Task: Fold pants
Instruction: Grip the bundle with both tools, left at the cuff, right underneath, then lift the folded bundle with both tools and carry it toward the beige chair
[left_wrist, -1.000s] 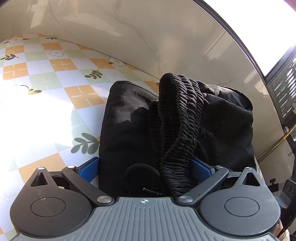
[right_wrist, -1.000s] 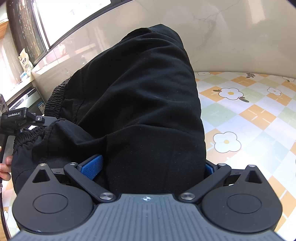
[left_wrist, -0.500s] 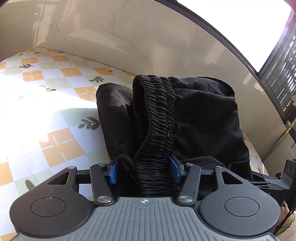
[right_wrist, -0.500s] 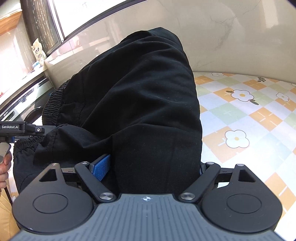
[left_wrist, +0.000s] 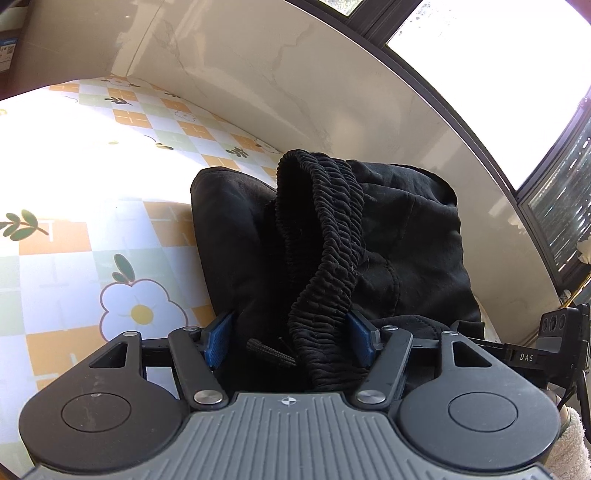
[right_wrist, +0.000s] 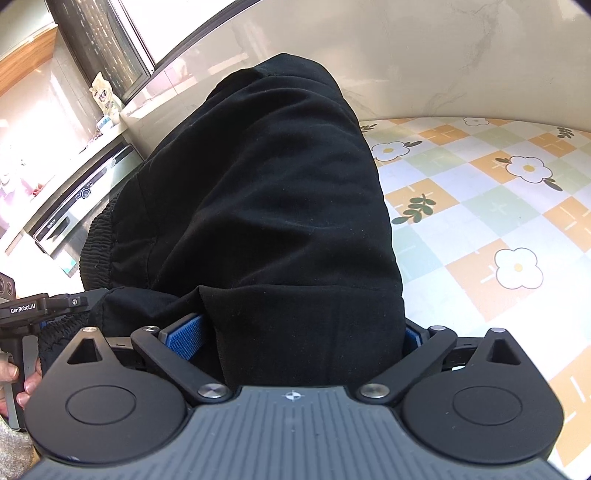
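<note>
The black pants (left_wrist: 406, 236) lie bunched on the flowered tablecloth (left_wrist: 92, 221), against the wall. Their ribbed waistband (left_wrist: 325, 221) runs from the heap down between the blue pads of my left gripper (left_wrist: 289, 339), beside a drawstring end (left_wrist: 271, 354). These jaws are opening and the cloth sits loosely between them. In the right wrist view a smooth fold of the pants (right_wrist: 277, 203) fills the span of my right gripper (right_wrist: 299, 339). Its jaws are opening too, and the left pad (right_wrist: 184, 334) stands clear of the cloth. The right pad is mostly hidden.
A marble wall (left_wrist: 258, 74) and a window (left_wrist: 480, 55) close the far side. An oven-like appliance (right_wrist: 74, 210) and a bag on the sill (right_wrist: 105, 99) are at the left. A hand (right_wrist: 14, 373) holds the other tool. The tablecloth (right_wrist: 498, 206) lies bare to the right.
The left jaws closed on the waistband, then widened again, while that hand slid sideways along the table. The right jaws narrowed slightly, then spread, and its view tipped a little.
</note>
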